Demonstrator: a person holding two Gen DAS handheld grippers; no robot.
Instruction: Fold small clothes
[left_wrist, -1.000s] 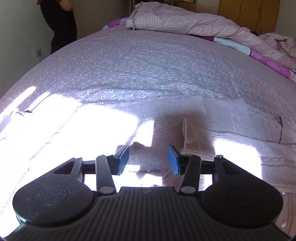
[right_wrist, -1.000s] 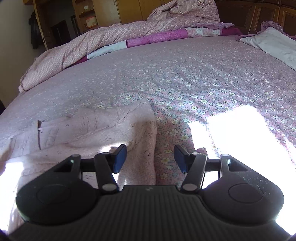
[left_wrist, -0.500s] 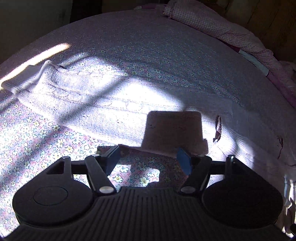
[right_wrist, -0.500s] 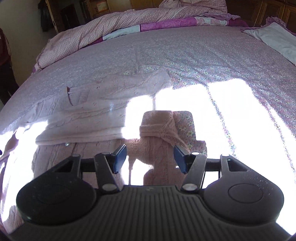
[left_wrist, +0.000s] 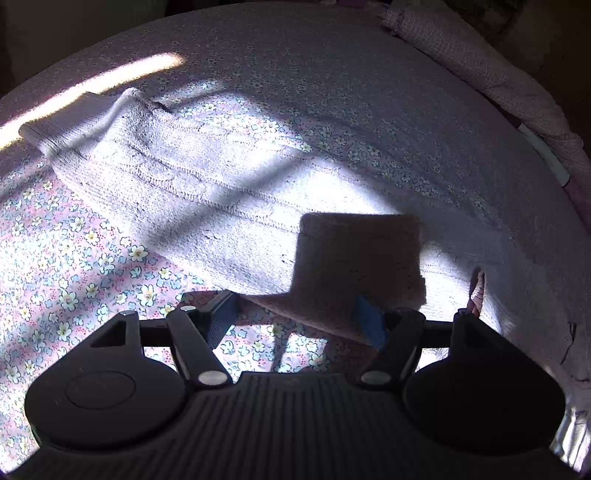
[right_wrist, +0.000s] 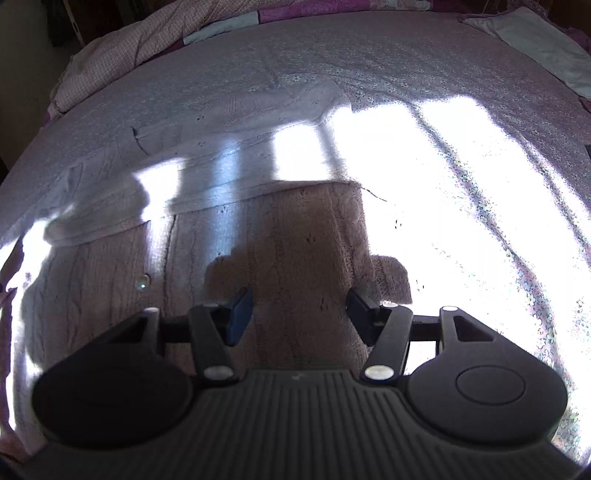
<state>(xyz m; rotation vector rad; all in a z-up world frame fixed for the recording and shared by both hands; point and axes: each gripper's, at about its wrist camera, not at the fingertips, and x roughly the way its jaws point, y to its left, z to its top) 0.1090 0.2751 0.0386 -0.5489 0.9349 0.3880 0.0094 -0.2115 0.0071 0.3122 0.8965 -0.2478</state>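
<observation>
Here, line by line:
Left fingers: the blue pads of the left gripper (left_wrist: 297, 323) stand wide apart; the right-hand pad (left_wrist: 369, 325) lies against the near edge of a folded sleeve cuff (left_wrist: 358, 258), the other pad (left_wrist: 221, 319) is clear of any cloth, and nothing is pinched.
Right fingers: the right gripper (right_wrist: 297, 314) is spread wide as well, its pads (right_wrist: 240, 314) on either side of a shaded strip of knit, holding nothing.
Garment: a pale pink cable-knit sweater (left_wrist: 207, 192) lies flat on the bed, crossing the left view from upper left to lower right, one sleeve end at the far left.
Garment, right view: the sweater (right_wrist: 229, 158) lies across the middle, a sleeve (right_wrist: 310, 240) folded toward the camera and a small button (right_wrist: 142, 282) to its left.
Bed: floral sheet (left_wrist: 74, 266) under everything, with bright sun patches (right_wrist: 443, 184) on the right.
Beyond: a rumpled pink checked quilt (right_wrist: 122, 55) along the far edge, and a pale pillow (right_wrist: 535, 40) at upper right.
</observation>
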